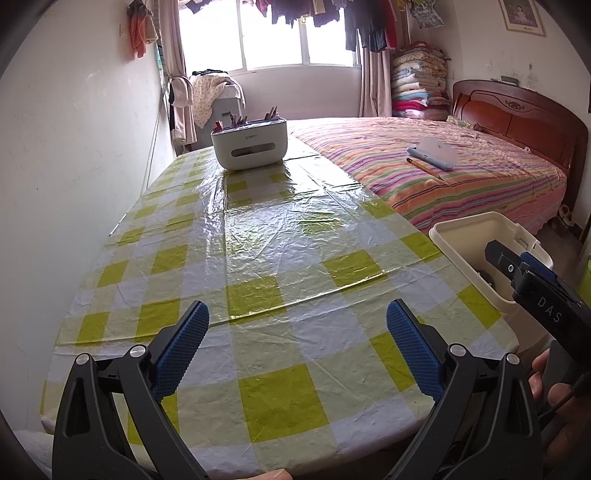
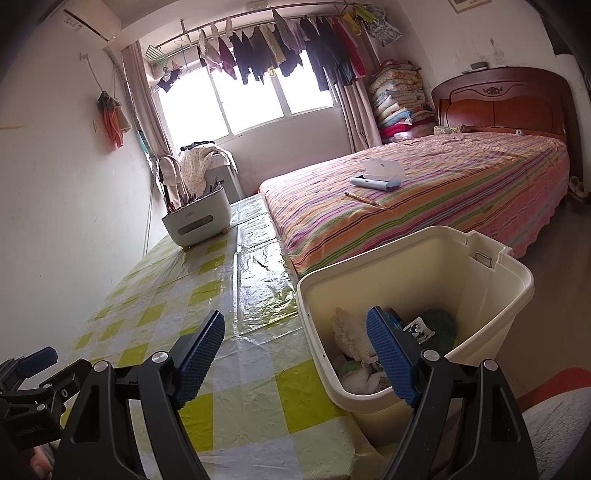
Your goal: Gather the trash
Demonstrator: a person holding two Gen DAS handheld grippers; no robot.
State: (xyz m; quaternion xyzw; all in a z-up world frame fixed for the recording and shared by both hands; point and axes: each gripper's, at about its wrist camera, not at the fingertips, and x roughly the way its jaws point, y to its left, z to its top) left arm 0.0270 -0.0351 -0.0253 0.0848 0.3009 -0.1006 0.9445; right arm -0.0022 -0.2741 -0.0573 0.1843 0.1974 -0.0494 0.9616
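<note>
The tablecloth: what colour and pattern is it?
The tablecloth is a yellow-green and white check; the left wrist view shows it best.

This is a lived-in bedroom in a home. A wide bed with a carved reddish wooden headboard (image 2: 498,99) and a striped pink, orange and green bedsheet (image 2: 424,206) fills the right side. A tall stack of folded quilts and blankets (image 2: 399,99) stands in the corner beside the headboard. Above the bright window (image 2: 251,99), shirts and other laundry hang from a metal rod (image 2: 280,48), with curtains at both sides. A white wall-mounted air conditioner (image 2: 92,18) sits high on the left wall. A desk under a glossy yellow-and-white checked plastic cloth (image 1: 258,258) stands against the bed, and a cream plastic waste bin (image 2: 491,291) stands beside it.
</note>
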